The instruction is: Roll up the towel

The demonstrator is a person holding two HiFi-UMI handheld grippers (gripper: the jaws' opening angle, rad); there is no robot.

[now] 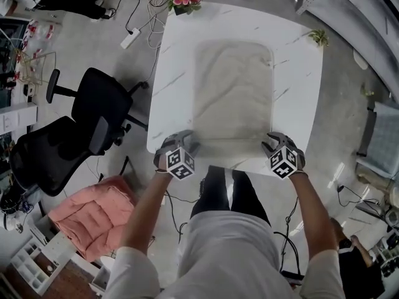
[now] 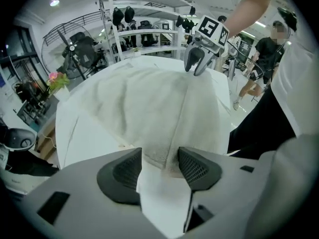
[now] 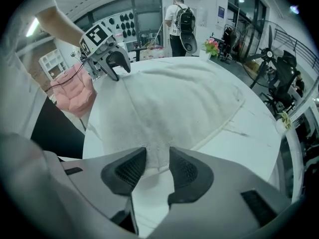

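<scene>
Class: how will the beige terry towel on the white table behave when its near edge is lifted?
Probably floppy: the beige terry towel lies flat, softly creased. Likely grippy, not slippery: its pile looks rough.

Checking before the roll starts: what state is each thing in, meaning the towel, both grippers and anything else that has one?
towel: spread flat on the table, not yet rolled.
left gripper: open, towel's near edge between its jaws, not pinched.
right gripper: open, towel's near edge between its jaws, not pinched.
flower pot: upright at the table's far-left corner.
office chair: unoccupied, beside the table.
</scene>
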